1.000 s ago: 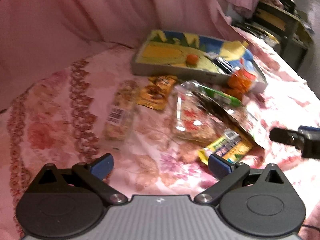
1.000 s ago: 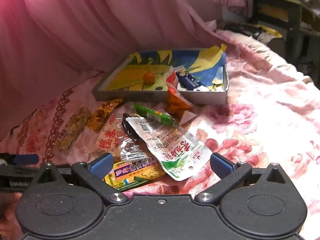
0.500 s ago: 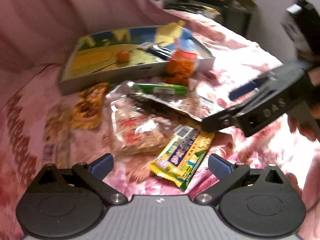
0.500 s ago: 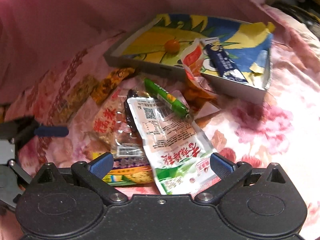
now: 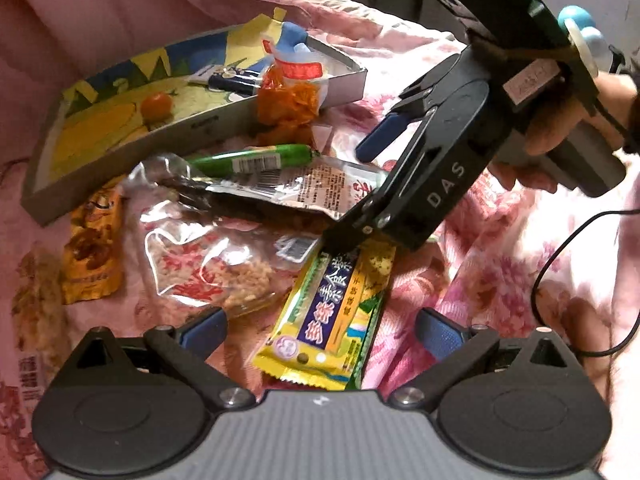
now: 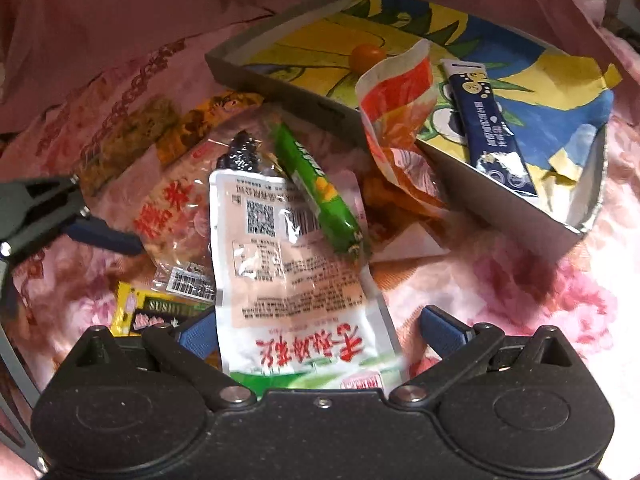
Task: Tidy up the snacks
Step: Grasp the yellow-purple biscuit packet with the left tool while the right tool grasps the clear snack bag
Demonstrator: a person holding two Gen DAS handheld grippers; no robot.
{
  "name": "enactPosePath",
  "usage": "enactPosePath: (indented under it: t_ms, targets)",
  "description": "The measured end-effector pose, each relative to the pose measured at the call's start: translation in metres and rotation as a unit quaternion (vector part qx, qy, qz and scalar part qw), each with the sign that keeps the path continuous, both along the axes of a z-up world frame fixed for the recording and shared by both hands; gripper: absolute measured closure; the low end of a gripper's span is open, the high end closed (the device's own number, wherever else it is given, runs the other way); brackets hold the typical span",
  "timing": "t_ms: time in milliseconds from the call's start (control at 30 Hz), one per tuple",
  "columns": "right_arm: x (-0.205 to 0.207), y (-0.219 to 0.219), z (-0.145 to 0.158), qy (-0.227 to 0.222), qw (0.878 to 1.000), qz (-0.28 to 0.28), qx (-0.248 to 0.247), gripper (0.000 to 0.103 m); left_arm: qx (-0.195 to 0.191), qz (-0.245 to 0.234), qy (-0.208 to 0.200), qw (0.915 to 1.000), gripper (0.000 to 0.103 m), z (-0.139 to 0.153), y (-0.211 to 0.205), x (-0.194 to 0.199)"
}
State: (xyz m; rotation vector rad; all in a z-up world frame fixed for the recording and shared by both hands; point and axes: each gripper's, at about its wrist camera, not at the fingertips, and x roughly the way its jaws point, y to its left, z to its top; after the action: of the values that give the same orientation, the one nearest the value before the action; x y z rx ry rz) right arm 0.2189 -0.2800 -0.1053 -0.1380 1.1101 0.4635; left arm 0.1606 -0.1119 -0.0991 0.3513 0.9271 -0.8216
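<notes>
Spreading under everything is a pink floral bedspread [image 6: 540, 280], with the snacks heaped near its middle. At the far side of the heap lies a shallow tray [image 6: 280, 88] holding a small orange ball [image 6: 367, 55] and a dark blue sachet [image 6: 492, 128]; an orange packet [image 6: 400, 120] leans over its near rim. My right gripper [image 6: 316, 332] stands wide, straddling the near end of a white pouch [image 6: 288, 280] without gripping it. My left gripper [image 5: 320, 328] is wide too, a yellow bar [image 5: 332, 320] lying between its fingers. A green stick [image 6: 316, 184] rests across the pouch.
</notes>
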Motion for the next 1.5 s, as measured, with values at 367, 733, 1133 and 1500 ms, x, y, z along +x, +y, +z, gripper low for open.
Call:
enactPosePath:
  t_ms: [367, 733, 1133, 1500]
  targets:
    - [0.003, 0.002, 0.001, 0.02, 0.999, 0.027, -0.003, 0.008, 0.007, -0.037, 0.0, 0.9993, 0.025, -0.006, -0.009, -0.003]
    - [0.008, -0.002, 0.003, 0.017, 0.999, -0.012, 0.029, 0.023, 0.007, -0.022, 0.015, 0.9996, 0.049, -0.004, -0.015, 0.0]
    - [-0.011, 0.005, 0.002, 0.019, 0.999, -0.027, 0.015, 0.025, -0.019, 0.14, 0.136, 0.9807, 0.05, 0.001, 0.024, 0.001]
    - [-0.023, 0.001, 0.015, -0.004, 0.998, -0.07, -0.002, 0.056, -0.026, 0.171, 0.126, 0.9768, 0.05, 0.0, 0.023, -0.012]
